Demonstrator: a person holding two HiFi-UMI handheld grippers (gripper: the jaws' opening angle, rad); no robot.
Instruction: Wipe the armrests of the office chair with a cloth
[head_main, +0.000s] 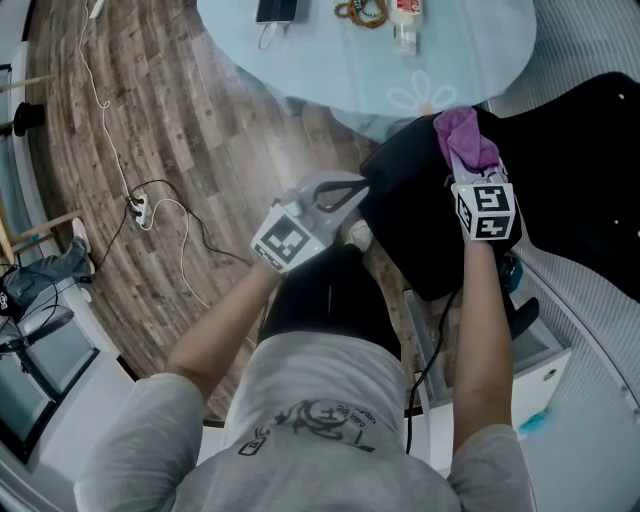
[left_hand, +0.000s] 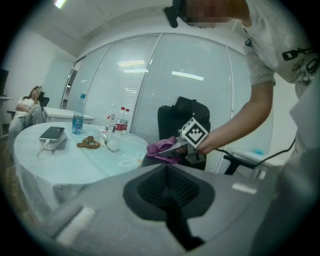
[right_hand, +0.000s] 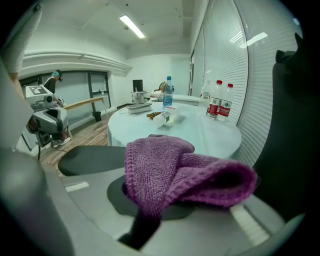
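Two grippers: right gripper clamps the purple knitted cloth, black office chair beneath it; left gripper closed, empty. We judge wiping unstarted; next, press cloth onto an armrest.

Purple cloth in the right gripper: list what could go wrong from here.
1. The right gripper pinches the purple cloth at one bunched fold. The rest hangs loose, so dragging it over the office chair may pull it free.
2. The table stands close to the chair, with bottles near its edge. A wide sweep might knock them.
3. A black cable hangs beside the chair near the right arm and could snag.
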